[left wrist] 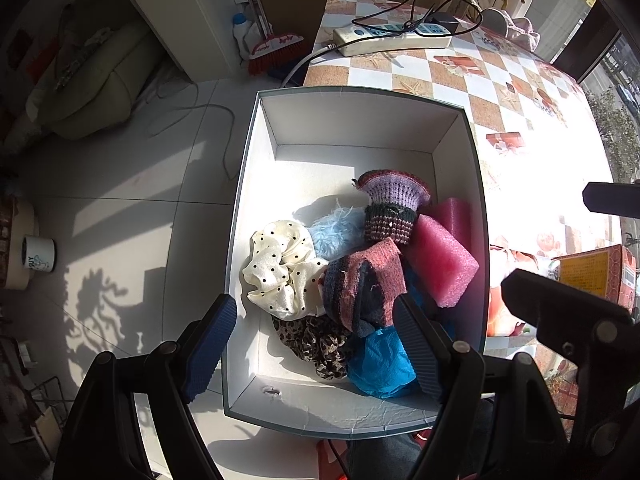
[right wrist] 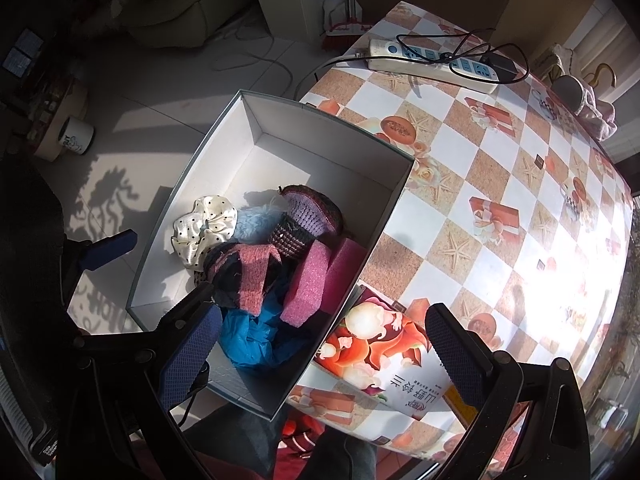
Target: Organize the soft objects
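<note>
Both tongs are hanging released, nothing in either. Left gripper (left wrist: pixel 316 344) is hovering over the box's (left wrist: pixel 256 184) near end, one finger outside the left wall, the other over the pile. Right gripper (right wrist: pixel 320 348) is straddling the box's right wall, one finger over the blue cloth (right wrist: pixel 256 340), the other over the carton (right wrist: pixel 384 360) on the table (right wrist: pixel 500 168).

Soft things are all sitting in the box's near half: dotted scrunchie (left wrist: pixel 280 268) at left, leopard scrunchie (left wrist: pixel 320 344) below it, pale blue fluff (left wrist: pixel 340 232), knit piece (left wrist: pixel 392 208), red-dark knit (left wrist: pixel 364 280), blue cloth, pink foam blocks (left wrist: pixel 444 264) against the right wall.

Risks, my read:
- Box is overhanging the table edge toward the floor. Pushing down on the near end could be tipping it off.
- Pile is tangled, so pulling one item is likely dragging a neighbour out.
- Left finger outside the wall could be catching the rim on descent.
- Glare is washing out the box floor, making depth hard to judge.

Room: the box's far half is standing bare. Table beyond is mostly open up to the power strip (left wrist: pixel 392 36). Carton is crowding the right wall.
</note>
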The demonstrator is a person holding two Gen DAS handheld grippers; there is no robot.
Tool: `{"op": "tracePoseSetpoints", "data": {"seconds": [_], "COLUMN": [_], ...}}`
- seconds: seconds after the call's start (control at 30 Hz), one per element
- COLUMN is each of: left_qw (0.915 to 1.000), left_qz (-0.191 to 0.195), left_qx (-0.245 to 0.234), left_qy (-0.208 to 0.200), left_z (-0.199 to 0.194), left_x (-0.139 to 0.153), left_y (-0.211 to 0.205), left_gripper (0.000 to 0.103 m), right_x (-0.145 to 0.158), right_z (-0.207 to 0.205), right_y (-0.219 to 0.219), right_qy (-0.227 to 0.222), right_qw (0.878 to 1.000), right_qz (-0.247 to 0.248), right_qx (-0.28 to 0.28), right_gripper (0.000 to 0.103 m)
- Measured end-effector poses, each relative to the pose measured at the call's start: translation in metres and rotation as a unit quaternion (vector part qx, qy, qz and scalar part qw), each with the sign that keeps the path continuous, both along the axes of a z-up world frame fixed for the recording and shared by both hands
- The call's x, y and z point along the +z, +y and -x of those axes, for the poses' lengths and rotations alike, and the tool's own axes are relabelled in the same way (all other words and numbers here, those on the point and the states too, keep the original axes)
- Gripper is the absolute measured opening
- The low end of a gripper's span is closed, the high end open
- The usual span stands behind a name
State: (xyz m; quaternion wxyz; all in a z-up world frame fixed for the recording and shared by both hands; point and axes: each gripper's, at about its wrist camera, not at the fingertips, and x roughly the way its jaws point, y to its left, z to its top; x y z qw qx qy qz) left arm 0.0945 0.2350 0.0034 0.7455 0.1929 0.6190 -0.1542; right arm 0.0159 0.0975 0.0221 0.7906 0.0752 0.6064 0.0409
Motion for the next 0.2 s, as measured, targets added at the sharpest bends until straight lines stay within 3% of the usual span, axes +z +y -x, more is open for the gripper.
{"op": "tracePoseSetpoints", "data": {"seconds": [0.1, 0.2], "left_qw": [1.0000, 0.9991], "left_qz": [-0.001, 0.039], "left_qx": [0.001, -0.001], "left_qy": [-0.007, -0.014], "left_z": [0.0013, 0.0022], "left_x": [0.0011, 0.0087], "left_y": [0.0014, 0.0053], "left_gripper": [0.083, 0.083], "right_x": [-0.0004, -0.0007], "right_z": [0.0012, 0.0017], "right_y": [0.0009, 0.0014], "right_qy": [0.000, 0.001], "right_qw": [1.000, 1.000], "right_qz": [0.000, -0.001], "right_qx": [0.000, 0.000], "right_gripper": [0.103, 0.103]}}
